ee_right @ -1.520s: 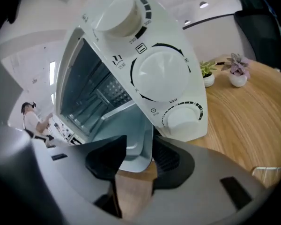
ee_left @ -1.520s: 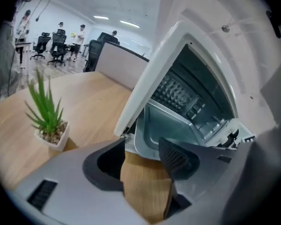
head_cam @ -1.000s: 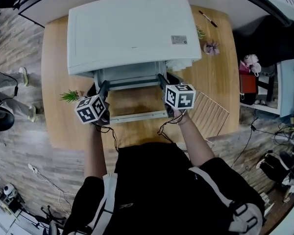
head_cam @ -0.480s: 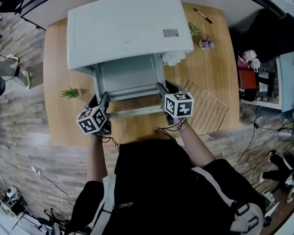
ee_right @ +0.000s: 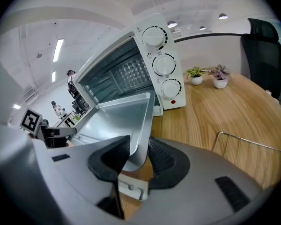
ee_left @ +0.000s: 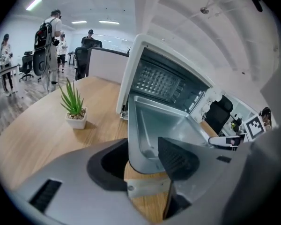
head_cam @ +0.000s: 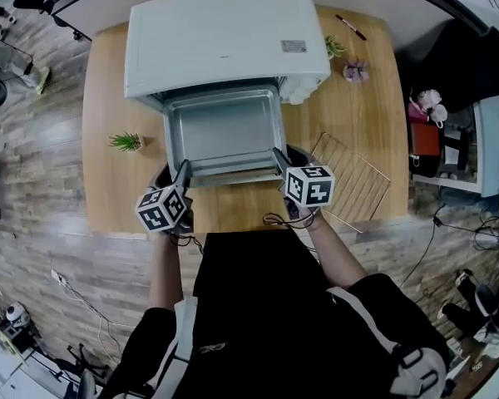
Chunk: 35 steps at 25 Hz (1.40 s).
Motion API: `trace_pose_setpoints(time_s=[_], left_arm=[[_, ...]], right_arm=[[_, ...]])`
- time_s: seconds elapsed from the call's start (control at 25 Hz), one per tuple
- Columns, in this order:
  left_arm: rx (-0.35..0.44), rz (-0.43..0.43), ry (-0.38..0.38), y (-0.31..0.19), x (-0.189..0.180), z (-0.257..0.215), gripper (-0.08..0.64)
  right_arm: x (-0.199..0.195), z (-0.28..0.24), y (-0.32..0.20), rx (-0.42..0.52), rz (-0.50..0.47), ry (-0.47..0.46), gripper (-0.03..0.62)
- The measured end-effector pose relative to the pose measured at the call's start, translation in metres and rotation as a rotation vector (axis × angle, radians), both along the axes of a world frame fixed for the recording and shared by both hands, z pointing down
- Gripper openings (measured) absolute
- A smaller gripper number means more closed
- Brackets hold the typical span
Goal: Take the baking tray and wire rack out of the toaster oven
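Gripping the tray by its two near corners, the person has it partway out of the oven: the far end sits just inside the oven's mouth and the rest hangs out in front of the oven, above the table. The left gripper has its jaws set fairly wide and clamped across the corner on the oven's left side, one pad outside the wall and one inside the pan. The right gripper pinches the thin rim at the corner on the oven's right side with its jaws much nearer together. Taking both corners looks meant to keep the wide, shallow tray level and straight in the oven's guides, so it slides without jamming or tipping. The rack is already out, lying flat on the table in front of the oven and off to its right, clear of the tray's path. Judging by this, the tray is the last piece to come out of the oven, and it needs a free spot in front of the oven to be set down
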<state>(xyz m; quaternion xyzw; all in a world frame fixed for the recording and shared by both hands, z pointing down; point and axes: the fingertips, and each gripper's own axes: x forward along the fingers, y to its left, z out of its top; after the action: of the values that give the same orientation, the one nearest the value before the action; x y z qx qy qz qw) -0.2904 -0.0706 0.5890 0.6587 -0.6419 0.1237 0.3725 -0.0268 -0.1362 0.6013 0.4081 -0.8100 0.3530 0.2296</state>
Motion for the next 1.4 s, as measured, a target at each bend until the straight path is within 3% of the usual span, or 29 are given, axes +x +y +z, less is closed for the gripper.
trace_pose_setpoints(time_s=[0.32, 0.64, 0.88, 1.4], left_arm=[[-0.011, -0.004, -0.003, 0.035, 0.012, -0.011, 0.207], [-0.027, 0.080, -0.014, 0.048, 0.044, -0.018, 0.207], [-0.039, 0.206, -0.021, 0.036, 0.090, -0.013, 0.207], [-0.023, 0.498, 0.000, 0.009, 0.226, -0.007, 0.207]], right_arm=[[0.012, -0.014, 0.033, 0.023, 0.000, -0.024, 0.130], [0.048, -0.015, 0.065, 0.027, 0.081, -0.078, 0.130], [0.097, -0.011, 0.089, 0.025, 0.200, -0.065, 0.130], [0.225, -0.014, 0.140, 0.060, 0.495, -0.014, 0.130]])
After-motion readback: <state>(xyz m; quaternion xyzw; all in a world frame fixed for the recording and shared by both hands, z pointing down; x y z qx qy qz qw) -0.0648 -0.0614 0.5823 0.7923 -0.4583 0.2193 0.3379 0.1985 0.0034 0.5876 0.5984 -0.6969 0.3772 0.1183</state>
